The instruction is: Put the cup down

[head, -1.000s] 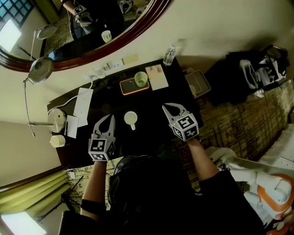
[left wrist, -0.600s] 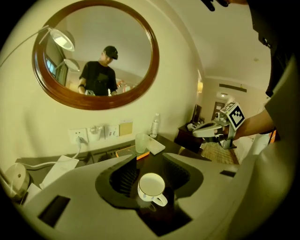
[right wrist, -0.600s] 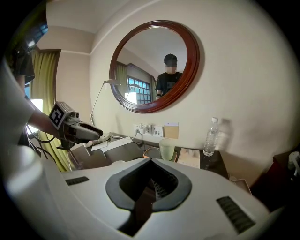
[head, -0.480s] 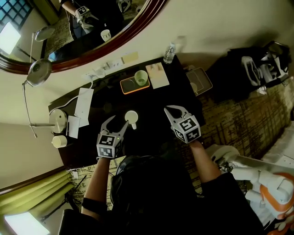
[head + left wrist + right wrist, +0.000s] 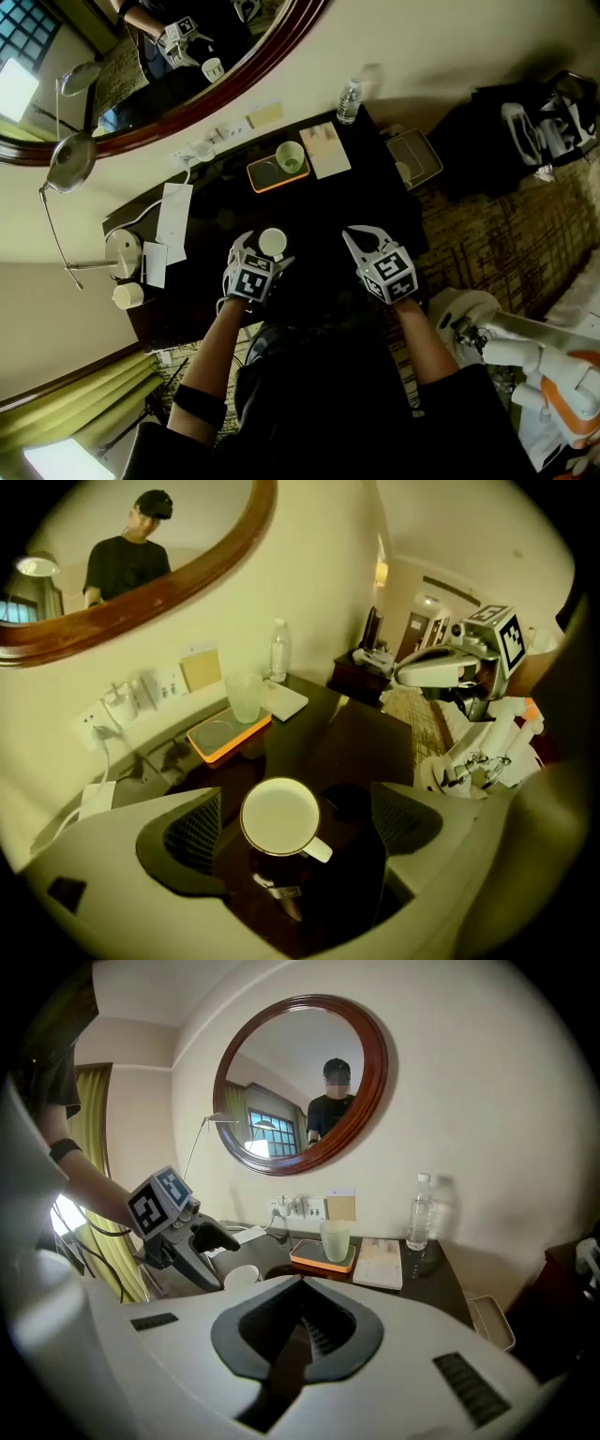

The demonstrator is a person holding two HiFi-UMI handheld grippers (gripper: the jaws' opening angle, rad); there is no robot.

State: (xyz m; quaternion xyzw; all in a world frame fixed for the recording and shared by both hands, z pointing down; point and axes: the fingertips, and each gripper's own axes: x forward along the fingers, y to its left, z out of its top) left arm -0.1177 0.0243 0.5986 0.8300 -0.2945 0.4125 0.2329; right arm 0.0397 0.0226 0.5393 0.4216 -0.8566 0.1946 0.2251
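A white cup with a handle stands upright on the dark table. My left gripper points steeply down over it. Its jaws have just been opening and now stand wide, one on each side of the cup, and neither pad touches it. In the head view the cup sits at the tip of the left gripper. My right gripper hovers to the right of the cup, shut and empty. In the right gripper view its jaws meet, with the left gripper and the cup beyond.
An orange tray with a pale green glass stands at the back of the table, beside a booklet and a water bottle. A kettle, papers and a lamp are at the left.
The left gripper has swung right and down from beside the cup to over it, and its jaws have gone from shut to wide open around the cup. The right gripper has barely shifted.
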